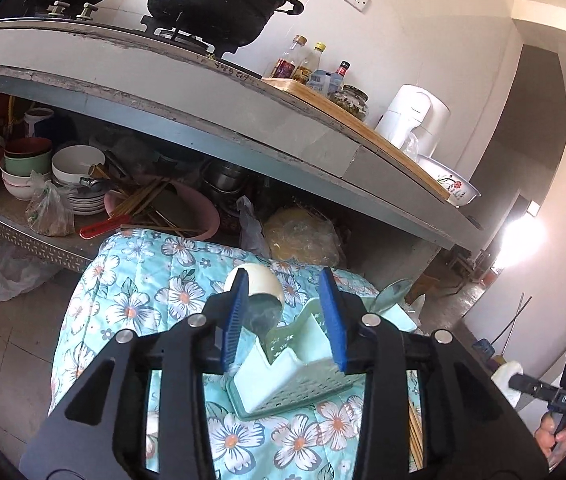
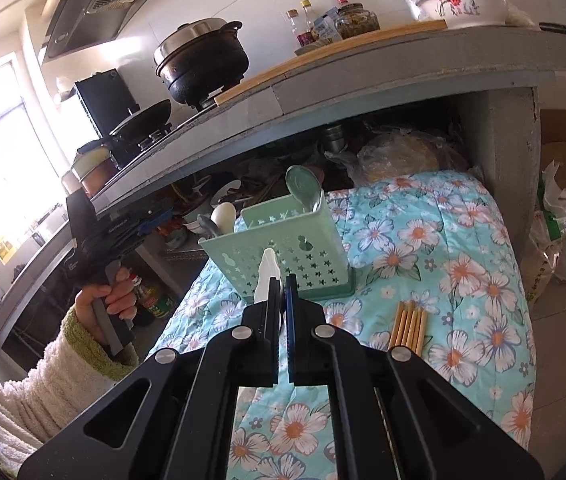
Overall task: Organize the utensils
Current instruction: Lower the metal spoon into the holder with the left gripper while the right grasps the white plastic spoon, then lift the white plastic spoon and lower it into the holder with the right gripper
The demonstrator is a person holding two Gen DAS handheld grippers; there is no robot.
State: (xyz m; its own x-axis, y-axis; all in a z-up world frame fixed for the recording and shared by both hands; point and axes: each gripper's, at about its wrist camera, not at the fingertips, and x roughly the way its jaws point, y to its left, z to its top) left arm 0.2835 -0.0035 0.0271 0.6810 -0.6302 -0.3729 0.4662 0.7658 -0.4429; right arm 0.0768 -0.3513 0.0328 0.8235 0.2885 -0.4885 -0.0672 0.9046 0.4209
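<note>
My left gripper [image 1: 285, 316] stands apart above the green caddy [image 2: 283, 256], a cream spoon [image 1: 261, 282] loose between its fingers. My right gripper [image 2: 281, 292] is clamped on a white spoon [image 2: 265, 276]; chopsticks [image 2: 408, 328] lie near the floral cloth's [image 2: 463, 264] right edge.

"DAS" shows on the right gripper's [image 1: 563, 398] handle tag.

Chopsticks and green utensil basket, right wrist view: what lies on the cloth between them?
Nothing: only bare floral cloth separates the chopsticks from the green utensil basket, as the right wrist view shows.
</note>
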